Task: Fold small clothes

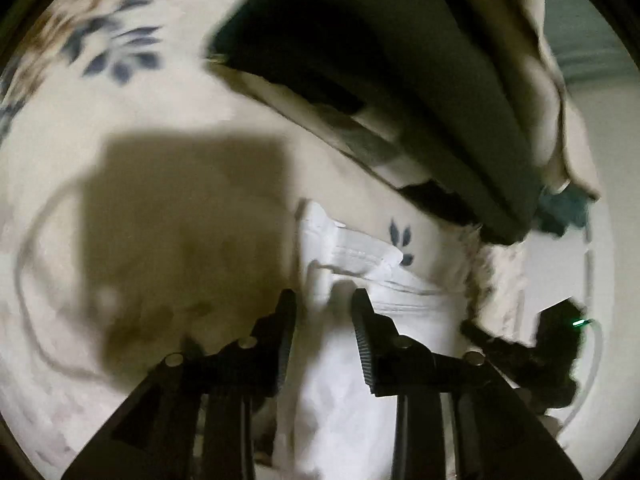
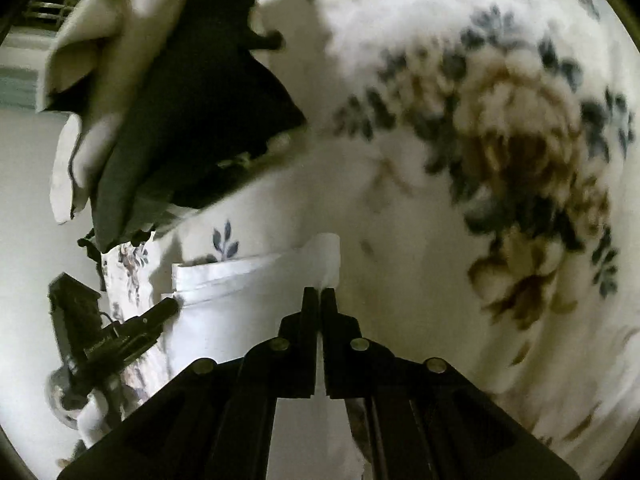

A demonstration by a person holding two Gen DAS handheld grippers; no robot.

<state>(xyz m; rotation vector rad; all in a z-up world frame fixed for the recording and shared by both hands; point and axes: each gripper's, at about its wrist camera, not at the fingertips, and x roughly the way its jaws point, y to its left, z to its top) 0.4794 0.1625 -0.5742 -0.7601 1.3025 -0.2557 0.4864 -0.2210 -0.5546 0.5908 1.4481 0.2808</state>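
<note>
On the left of the left wrist view a broad dark shadow [image 1: 184,232] lies over the cream floral blanket [image 1: 120,92], whose blue leaf and brown flower print shows blurred toward the upper left. At centre the left gripper [image 1: 324,300] stands with its two black ribbed fingers [image 1: 362,320] parted, and the small white folded garment [image 1: 352,264] runs between and beyond them; the fingers are apart and not pressing the cloth. The garment's stitched hem lies across the blanket just ahead of the fingertips, beside a small blue leaf print. Above and to the right a heap of dark green and beige clothes [image 1: 400,80] rests on the blanket, well apart from the white piece. At the far right the other gripper's black body shows with a small green light.

In the right wrist view the left gripper [image 2: 170,304] appears at the left edge, its tip touching the white garment's [image 2: 240,292] left side. Above it sits the same pile of dark green and beige clothes [image 2: 180,100]. At centre the right gripper [image 2: 319,290] has its black fingers [image 2: 308,308] drawn together, pinching the upper right corner of the white garment, which stands up in a small peak just past the tips. To the right the floral blanket [image 2: 520,140] spreads out, bearing a large brown flower ringed with blue leaves.
</note>
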